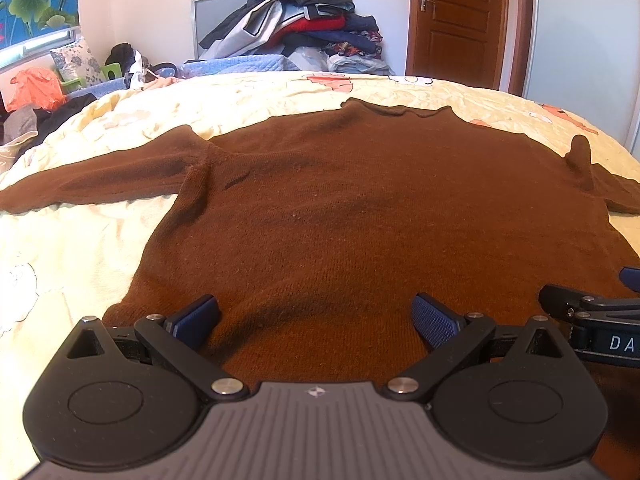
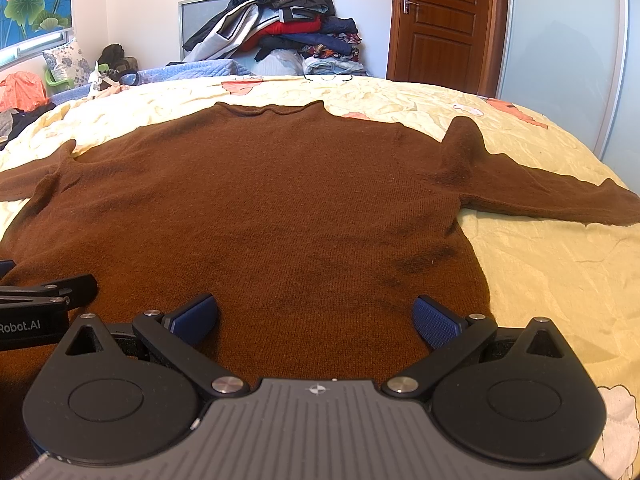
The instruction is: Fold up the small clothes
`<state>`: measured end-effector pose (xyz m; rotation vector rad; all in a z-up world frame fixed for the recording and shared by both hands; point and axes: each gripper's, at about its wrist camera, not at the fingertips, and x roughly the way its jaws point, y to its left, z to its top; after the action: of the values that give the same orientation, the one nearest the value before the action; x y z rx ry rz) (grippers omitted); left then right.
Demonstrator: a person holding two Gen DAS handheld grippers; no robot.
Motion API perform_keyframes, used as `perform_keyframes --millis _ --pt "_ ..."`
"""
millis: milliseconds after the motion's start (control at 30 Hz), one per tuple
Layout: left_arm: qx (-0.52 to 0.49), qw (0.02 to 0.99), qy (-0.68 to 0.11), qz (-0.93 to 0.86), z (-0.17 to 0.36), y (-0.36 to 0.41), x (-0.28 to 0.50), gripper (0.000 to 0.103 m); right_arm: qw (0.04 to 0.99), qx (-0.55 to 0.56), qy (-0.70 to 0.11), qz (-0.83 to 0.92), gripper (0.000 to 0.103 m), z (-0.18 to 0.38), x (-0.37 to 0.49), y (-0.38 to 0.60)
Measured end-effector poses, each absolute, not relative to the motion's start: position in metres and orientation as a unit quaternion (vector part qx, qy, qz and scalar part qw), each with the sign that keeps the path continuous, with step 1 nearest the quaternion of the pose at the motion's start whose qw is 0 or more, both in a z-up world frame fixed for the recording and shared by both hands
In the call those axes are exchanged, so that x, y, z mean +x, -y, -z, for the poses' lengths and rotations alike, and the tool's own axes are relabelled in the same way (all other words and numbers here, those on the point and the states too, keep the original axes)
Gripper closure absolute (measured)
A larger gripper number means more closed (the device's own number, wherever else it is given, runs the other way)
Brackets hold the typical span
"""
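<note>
A brown knitted sweater point(image 1: 340, 208) point(image 2: 260, 200) lies flat on the bed, collar away from me, both sleeves stretched out sideways. My left gripper point(image 1: 316, 320) hovers open over the hem on the sweater's left half, nothing between its blue pads. Over the right half of the hem my right gripper point(image 2: 316, 320) is open too and holds nothing. Each gripper shows at the edge of the other's view: the right one point(image 1: 592, 312) at the right edge of the left wrist view, the left one point(image 2: 44, 296) at the left edge of the right wrist view. The hem itself is hidden under the gripper bodies.
The bed carries a pale yellow cover point(image 1: 80, 248) point(image 2: 540, 272) with flower prints. A tall heap of clothes point(image 1: 304, 20) point(image 2: 280, 16) stands beyond its far edge, a wooden door point(image 2: 444, 20) to the right of it. Pillows, bags and dark clothes point(image 1: 52, 92) lie at the far left.
</note>
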<state>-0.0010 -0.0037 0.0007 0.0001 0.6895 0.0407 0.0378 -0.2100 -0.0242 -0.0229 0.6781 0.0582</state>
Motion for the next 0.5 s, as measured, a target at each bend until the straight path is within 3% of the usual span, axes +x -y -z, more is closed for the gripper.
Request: perform_keyframes --millis 500 --pt "-0.001 0.942 -0.335 -0.026 -0.0013 0.0038 -0.0024 0.0 0.943 -0.011 -0.331 -0.029 0.0 0.0241 0.0376 0.2092"
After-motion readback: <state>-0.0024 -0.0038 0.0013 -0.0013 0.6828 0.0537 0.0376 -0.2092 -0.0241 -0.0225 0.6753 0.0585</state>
